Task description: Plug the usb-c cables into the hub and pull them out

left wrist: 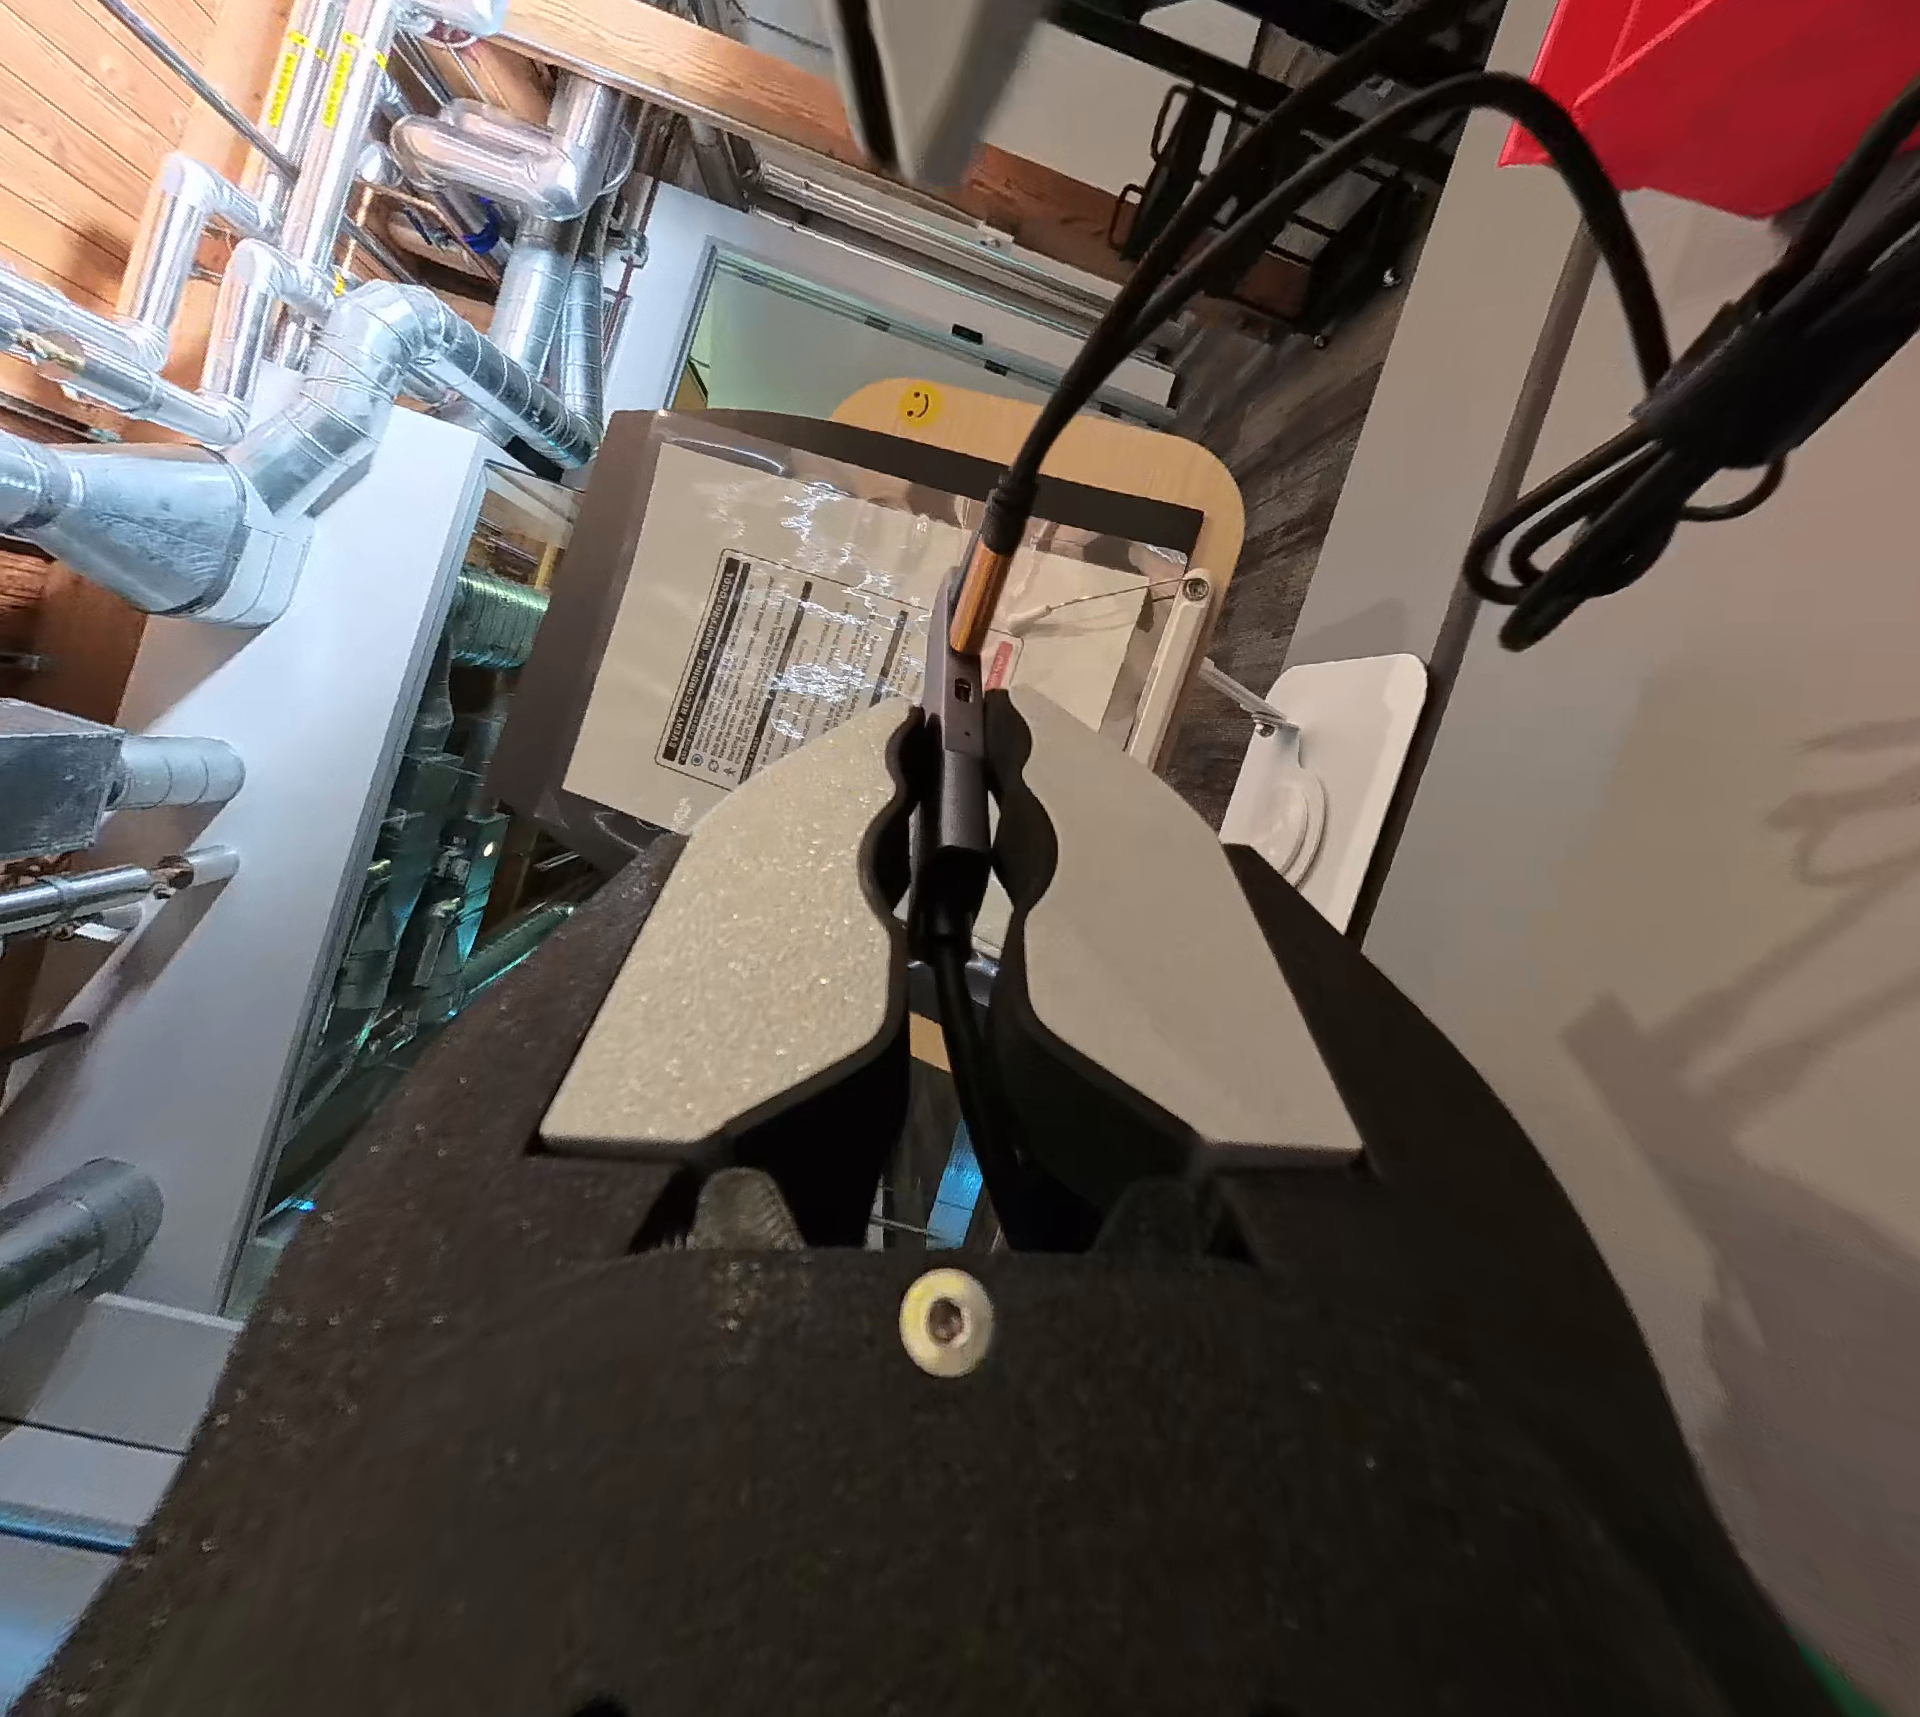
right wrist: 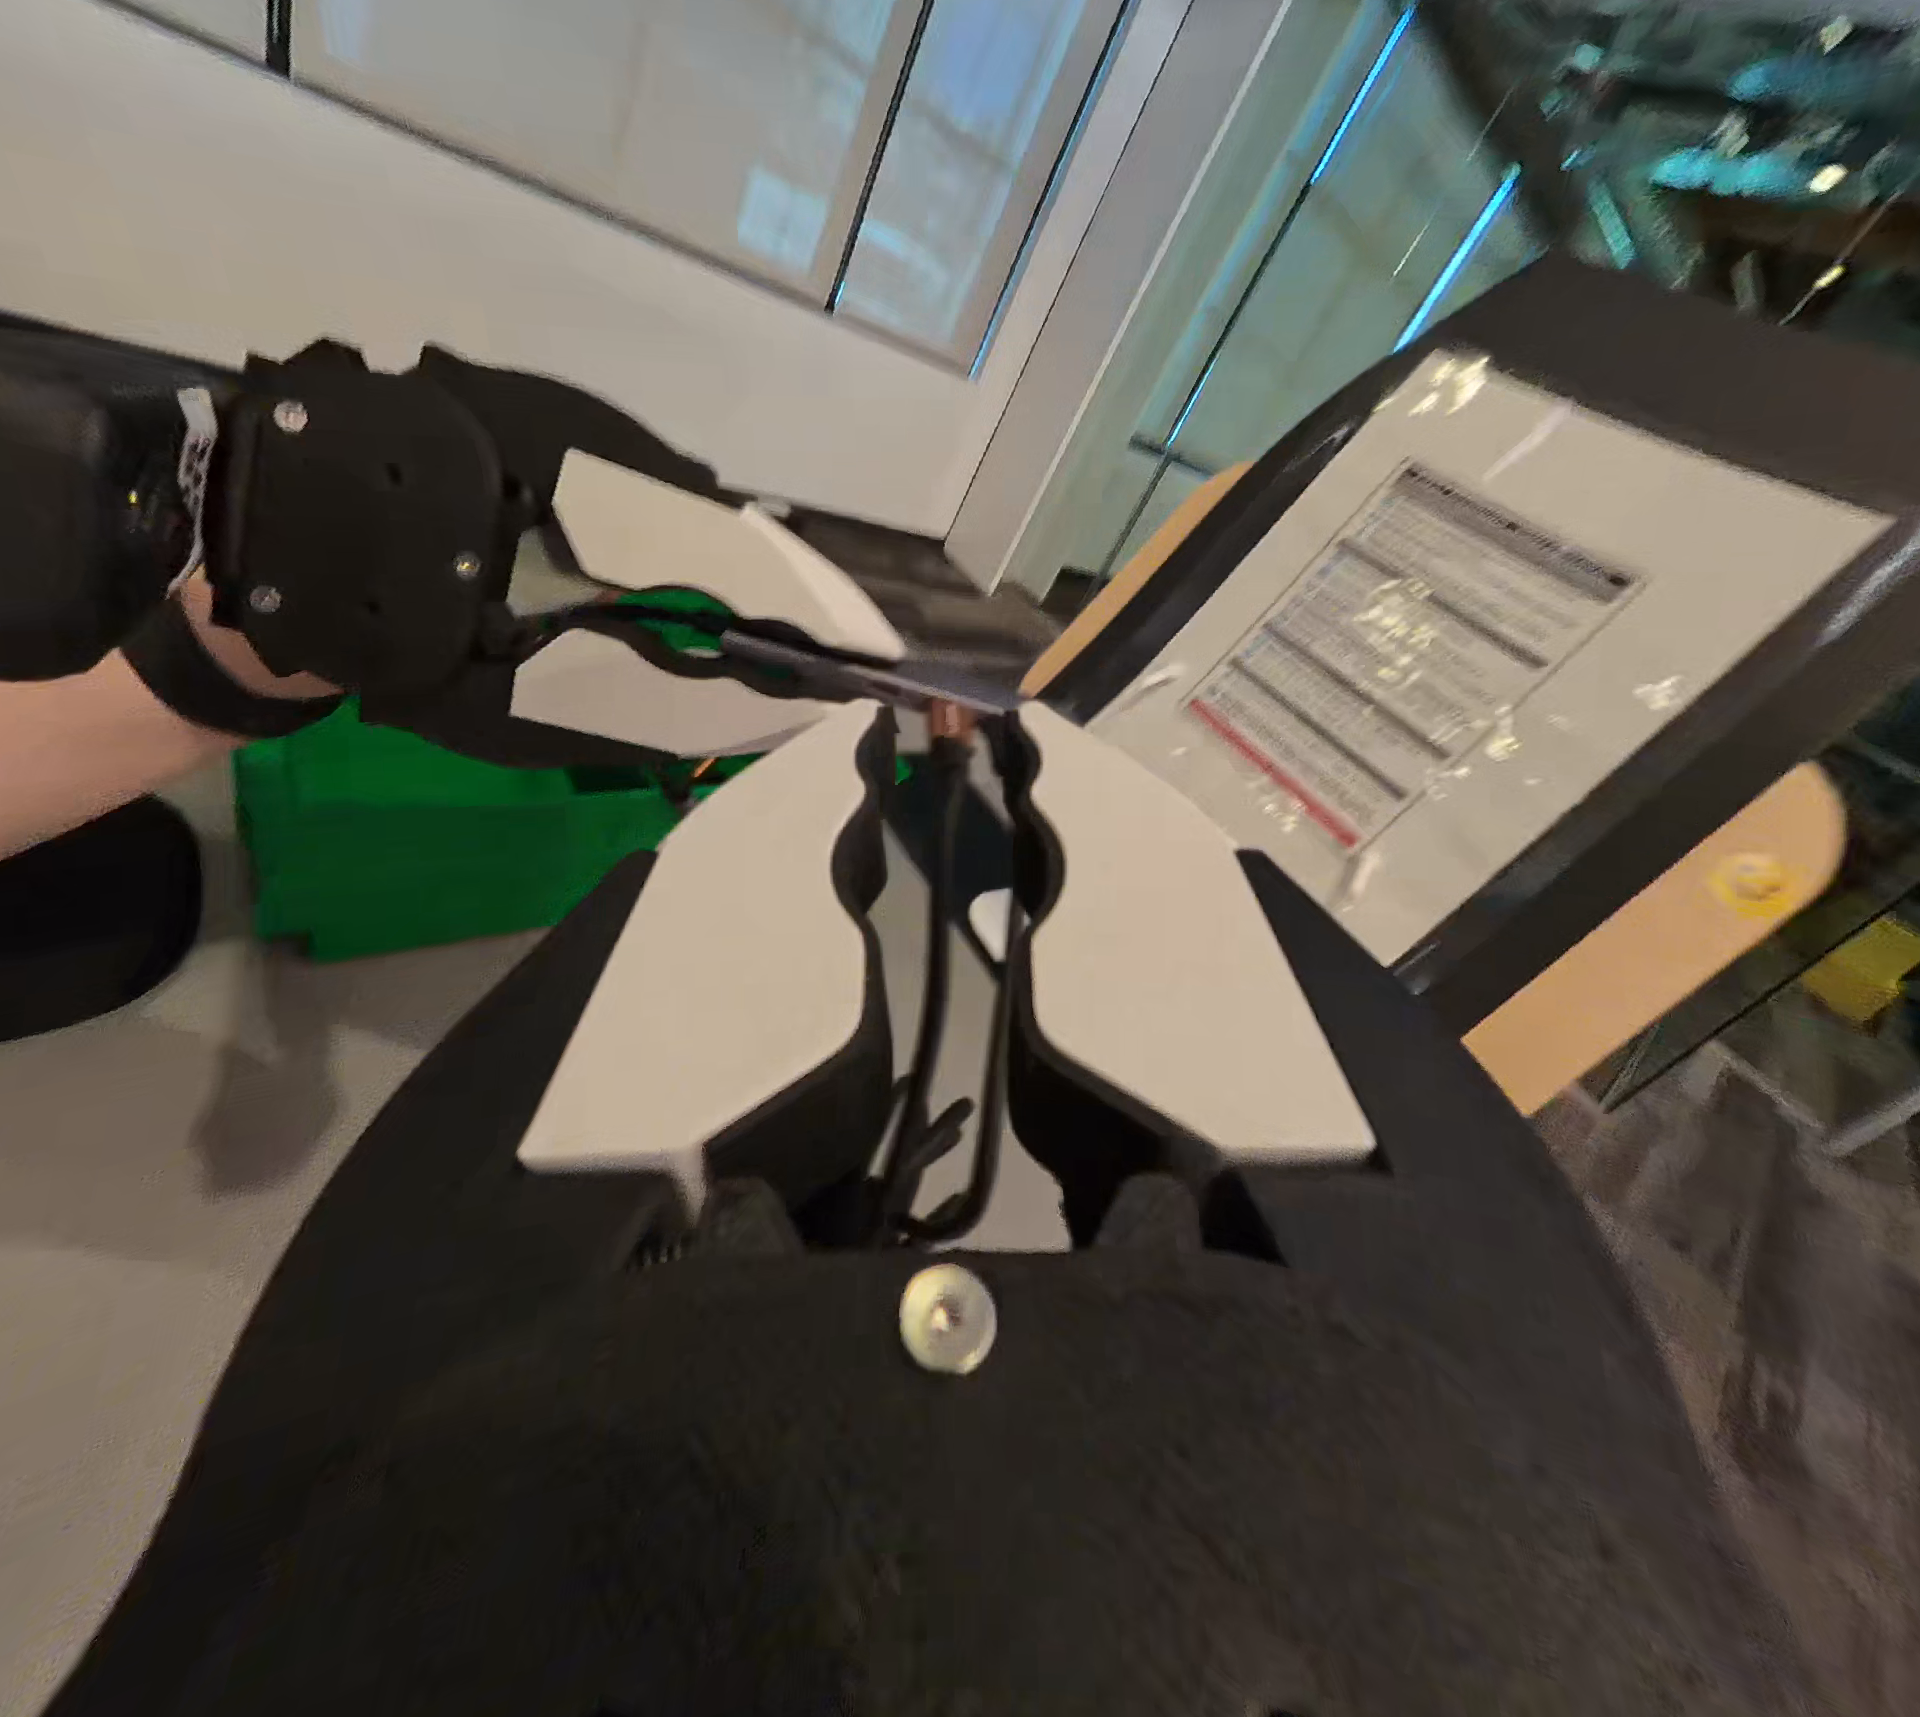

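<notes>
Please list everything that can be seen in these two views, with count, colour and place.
hub: one, grey, between the left tongs
USB-C plug: one, copper with black cable, against the hub's edge
cable bundle: one, black, right of left view
red bin: one, upper right
green bin: one, behind the left tongs
board: one, black with white sheet, ahead
pipes: several, silver, overhead
hand: one, holding the left tongs
left tongs: black and grey, shut on hub
right tongs: black and white, near plug, grip unclear

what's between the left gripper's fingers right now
The slim grey hub, pinched between the left gripper fingers, copper-coloured USB-C plug in its tip; left wrist view.
</notes>
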Demonstrator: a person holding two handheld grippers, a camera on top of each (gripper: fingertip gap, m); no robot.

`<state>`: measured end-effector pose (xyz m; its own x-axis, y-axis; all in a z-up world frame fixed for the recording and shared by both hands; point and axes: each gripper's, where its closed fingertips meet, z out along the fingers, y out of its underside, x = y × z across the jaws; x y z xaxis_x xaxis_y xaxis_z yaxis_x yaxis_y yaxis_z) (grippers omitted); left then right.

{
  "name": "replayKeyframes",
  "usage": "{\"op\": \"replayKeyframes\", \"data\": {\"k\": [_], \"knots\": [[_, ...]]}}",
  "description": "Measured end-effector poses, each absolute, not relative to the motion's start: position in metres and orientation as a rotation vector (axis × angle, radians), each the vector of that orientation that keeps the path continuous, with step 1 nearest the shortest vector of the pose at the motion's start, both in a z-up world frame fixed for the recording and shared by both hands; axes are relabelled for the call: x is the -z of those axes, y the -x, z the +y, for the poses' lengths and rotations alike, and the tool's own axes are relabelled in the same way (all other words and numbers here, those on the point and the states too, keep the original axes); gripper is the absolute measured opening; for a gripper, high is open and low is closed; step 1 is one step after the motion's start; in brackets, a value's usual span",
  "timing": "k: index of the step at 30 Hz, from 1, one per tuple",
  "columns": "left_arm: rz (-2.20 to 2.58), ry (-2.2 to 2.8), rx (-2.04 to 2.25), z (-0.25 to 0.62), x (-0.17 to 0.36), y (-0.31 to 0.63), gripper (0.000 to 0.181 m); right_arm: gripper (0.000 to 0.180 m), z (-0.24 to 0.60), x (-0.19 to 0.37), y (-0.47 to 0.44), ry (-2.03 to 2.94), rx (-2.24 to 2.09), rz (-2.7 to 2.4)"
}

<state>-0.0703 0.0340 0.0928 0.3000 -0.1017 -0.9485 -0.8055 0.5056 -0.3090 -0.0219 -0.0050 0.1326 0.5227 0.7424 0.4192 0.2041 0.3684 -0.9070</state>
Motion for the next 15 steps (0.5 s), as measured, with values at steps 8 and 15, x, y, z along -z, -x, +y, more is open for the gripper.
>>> {"op": "replayKeyframes", "data": {"k": [8,15], "knots": [[1.206,0.906,-0.558,0.024,-0.097,0.060,0.010,0.017,0.012,-0.104,0.034,1.401,-0.558,-0.960],[1.222,0.895,-0.537,0.020,-0.094,0.051,0.010,0.011,0.020,-0.100,0.030,1.444,-0.576,-0.908]]}}
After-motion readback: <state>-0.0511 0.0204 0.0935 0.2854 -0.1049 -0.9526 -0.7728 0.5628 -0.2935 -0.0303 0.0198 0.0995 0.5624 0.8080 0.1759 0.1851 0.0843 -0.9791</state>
